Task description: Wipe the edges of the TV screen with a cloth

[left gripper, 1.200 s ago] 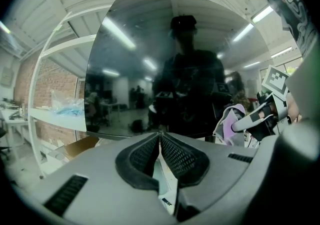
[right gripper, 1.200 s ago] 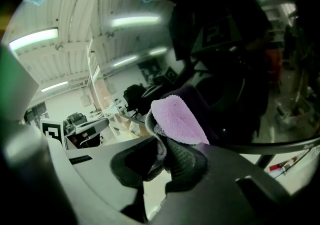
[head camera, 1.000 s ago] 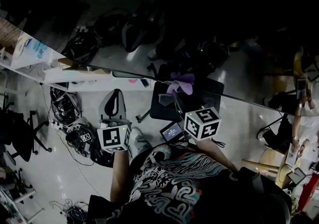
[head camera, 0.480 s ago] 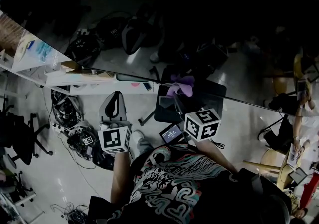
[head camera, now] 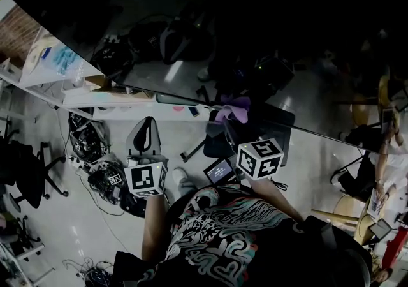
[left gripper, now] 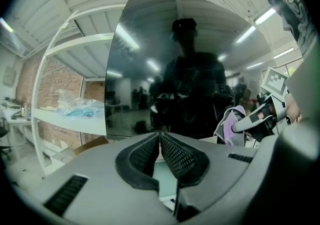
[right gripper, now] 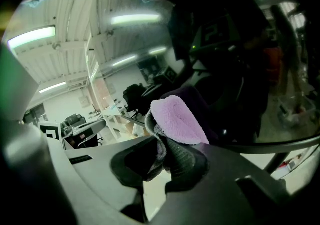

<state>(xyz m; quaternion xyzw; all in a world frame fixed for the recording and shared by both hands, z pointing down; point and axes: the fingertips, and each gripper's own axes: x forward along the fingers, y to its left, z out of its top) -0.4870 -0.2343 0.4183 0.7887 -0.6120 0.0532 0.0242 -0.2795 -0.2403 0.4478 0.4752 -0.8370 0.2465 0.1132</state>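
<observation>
The TV screen (head camera: 255, 37) is a large dark reflective panel, and its lower edge slants down to the right across the head view. A purple cloth (head camera: 231, 113) is bunched against that lower edge. My right gripper (head camera: 229, 127) is shut on it. In the right gripper view the cloth (right gripper: 177, 119) bulges out from between the shut jaws, close to the glass (right gripper: 225, 44). My left gripper (head camera: 148, 124) hangs just below the edge, left of the cloth, shut with nothing in it. In the left gripper view the screen (left gripper: 170, 69) is straight ahead and the cloth (left gripper: 234, 125) is at the right.
A white shelf (head camera: 76, 97) carrying a plastic bag (head camera: 54, 59) stands left of the TV. Cables and gear (head camera: 95, 174) lie on the floor below it, with a black office chair (head camera: 25, 174) at far left. Another person (head camera: 386, 164) is at far right.
The right gripper and the cloth have crept slightly to the right along the TV's lower edge. The left gripper has stayed where it was.
</observation>
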